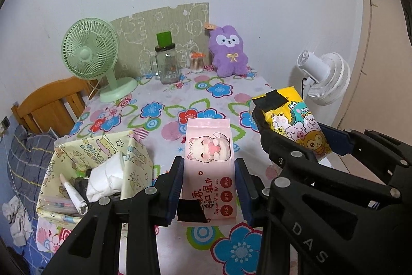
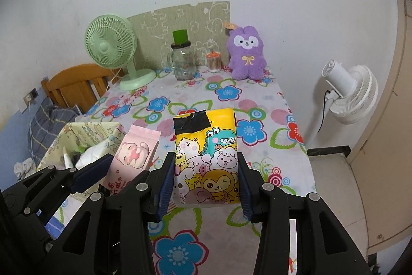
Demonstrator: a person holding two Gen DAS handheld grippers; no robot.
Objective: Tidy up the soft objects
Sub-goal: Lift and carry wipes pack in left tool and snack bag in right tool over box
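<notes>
My right gripper [image 2: 204, 184]: pads clamped on the sides of a yellow tissue pack [image 2: 206, 159] with cartoon animals and black tape near its top, held above the flowered tablecloth [image 2: 257, 99]. My left gripper [image 2: 113, 172], at left: holds a pink wipes pack [image 2: 131, 153]. Beyond it, a patterned box [image 2: 85, 133]. Far edge of table: green fan [image 2: 110, 48], glass jar [image 2: 183, 63], purple plush toy [image 2: 247, 53]. Off the table at right: white fan [image 2: 352, 94].
</notes>
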